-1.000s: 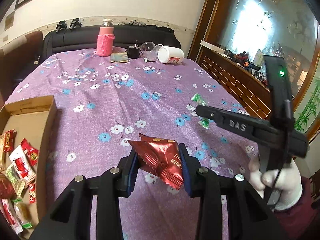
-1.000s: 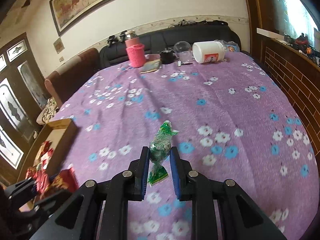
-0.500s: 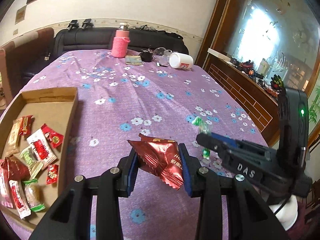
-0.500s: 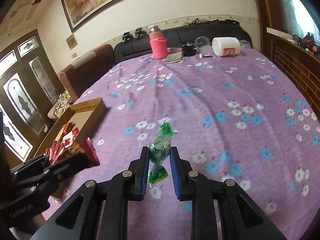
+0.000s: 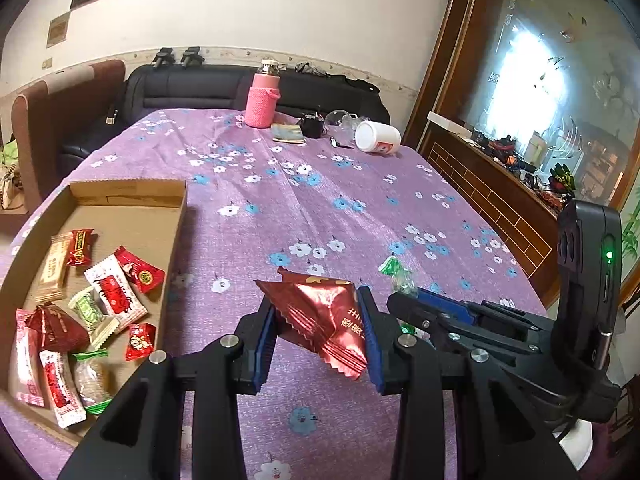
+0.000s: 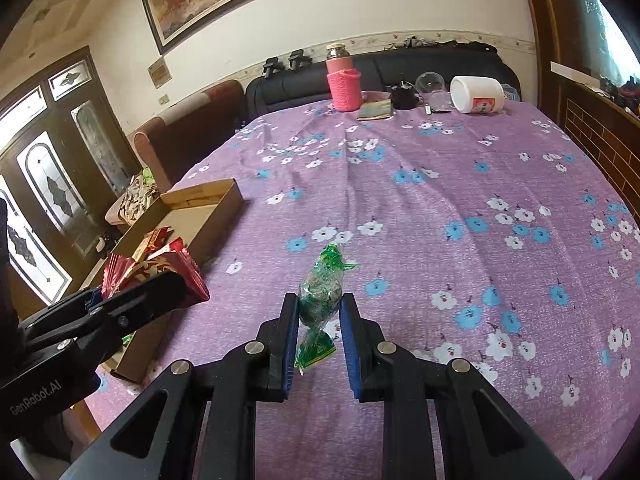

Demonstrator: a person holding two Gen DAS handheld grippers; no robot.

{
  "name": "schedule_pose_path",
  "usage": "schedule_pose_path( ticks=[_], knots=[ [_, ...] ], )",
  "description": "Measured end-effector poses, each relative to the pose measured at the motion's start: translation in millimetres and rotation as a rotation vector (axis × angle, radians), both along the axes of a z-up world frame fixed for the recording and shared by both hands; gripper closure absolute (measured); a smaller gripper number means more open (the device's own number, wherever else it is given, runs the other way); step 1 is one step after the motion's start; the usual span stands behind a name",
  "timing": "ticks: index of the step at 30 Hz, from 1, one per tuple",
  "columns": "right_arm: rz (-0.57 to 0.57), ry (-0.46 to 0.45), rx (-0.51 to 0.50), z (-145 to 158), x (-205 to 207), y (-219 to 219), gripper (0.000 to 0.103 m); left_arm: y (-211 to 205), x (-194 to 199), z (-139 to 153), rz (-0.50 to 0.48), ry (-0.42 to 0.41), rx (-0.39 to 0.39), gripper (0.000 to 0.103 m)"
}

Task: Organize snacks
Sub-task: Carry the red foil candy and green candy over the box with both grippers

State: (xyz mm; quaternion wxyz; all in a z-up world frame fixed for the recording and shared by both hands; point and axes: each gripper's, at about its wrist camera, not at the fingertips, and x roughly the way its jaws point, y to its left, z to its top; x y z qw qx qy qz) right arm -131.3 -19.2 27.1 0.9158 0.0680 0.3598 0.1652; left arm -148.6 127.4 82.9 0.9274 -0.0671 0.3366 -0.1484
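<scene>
While the left gripper [image 5: 320, 332] pinches a red packet [image 5: 320, 320], the right gripper [image 6: 319, 334] clamps a green candy [image 6: 320, 298].

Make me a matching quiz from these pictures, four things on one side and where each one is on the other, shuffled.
Things:
1. red foil snack
2. green-wrapped candy
3. pink bottle
4. white jar

Places:
A. lying on its side at the table's far end
B. in the right hand-held gripper
C. in the left hand-held gripper
D. standing upright at the table's far end

Pairs: 1-C, 2-B, 3-D, 4-A
</scene>
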Motion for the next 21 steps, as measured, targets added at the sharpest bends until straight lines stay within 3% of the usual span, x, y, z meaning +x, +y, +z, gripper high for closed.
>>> schedule_pose_path(
  ticks=[21],
  knots=[
    [0.07,-0.027,-0.03,11,-12,36,0.081,28,-16,11,0.039,-0.032,-0.048,0.066]
  ],
)
